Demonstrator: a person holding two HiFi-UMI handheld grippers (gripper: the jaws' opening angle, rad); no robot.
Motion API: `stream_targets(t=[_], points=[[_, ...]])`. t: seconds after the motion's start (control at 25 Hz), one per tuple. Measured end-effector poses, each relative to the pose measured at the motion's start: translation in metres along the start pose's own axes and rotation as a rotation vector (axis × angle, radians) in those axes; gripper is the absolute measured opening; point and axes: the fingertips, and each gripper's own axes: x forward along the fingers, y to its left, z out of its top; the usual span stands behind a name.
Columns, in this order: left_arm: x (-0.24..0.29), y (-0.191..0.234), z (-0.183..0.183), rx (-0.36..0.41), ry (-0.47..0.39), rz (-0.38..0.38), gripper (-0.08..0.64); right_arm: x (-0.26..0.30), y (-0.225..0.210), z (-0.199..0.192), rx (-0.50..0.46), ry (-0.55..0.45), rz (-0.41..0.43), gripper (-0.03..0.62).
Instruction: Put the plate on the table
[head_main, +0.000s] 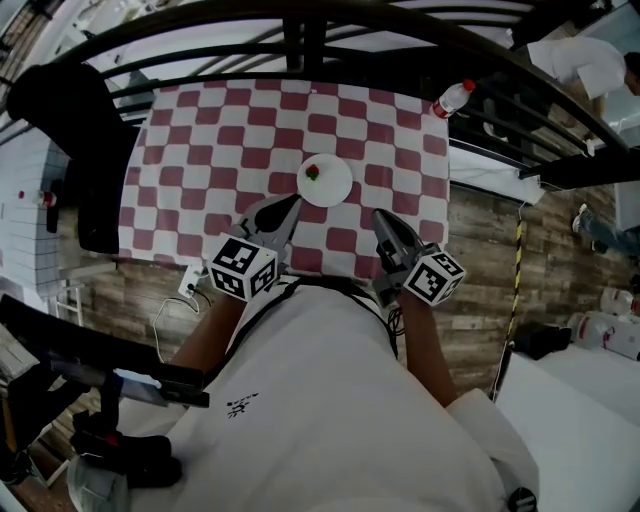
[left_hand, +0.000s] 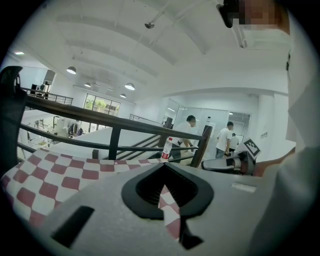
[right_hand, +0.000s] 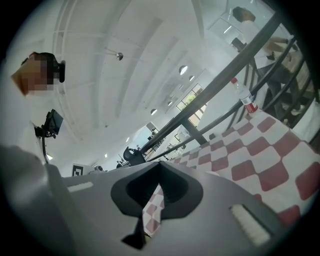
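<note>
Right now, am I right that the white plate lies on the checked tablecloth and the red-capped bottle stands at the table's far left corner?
Not quite: the head view shows the red-capped bottle at the far right corner. The white plate does lie on the checked tablecloth.

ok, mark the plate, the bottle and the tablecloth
plate (head_main: 337, 188): head view, bare white part.
bottle (head_main: 450, 101): head view, its body.
tablecloth (head_main: 200, 150): head view, left half.
</note>
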Motion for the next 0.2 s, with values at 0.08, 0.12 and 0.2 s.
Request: stream_targets(t=[0.08,0.12,0.2], points=[[0.0013,0.0,0.0003,0.001,0.001,-0.002,0.002,0.0002,-0.0016,-0.0009,0.0,0.002,-0.004,0.006],[0.0016,0.0002,0.0006,0.001,0.0,-0.002,0.002,0.0006,-0.0023,-0.0012,0.0,0.002,-0.006,0.006],[0.0021,0.0012,0.0014,0.002,-0.002,0.0,0.002,0.0021,-0.0037,-0.0013,0.001,0.002,-0.007,0.006]])
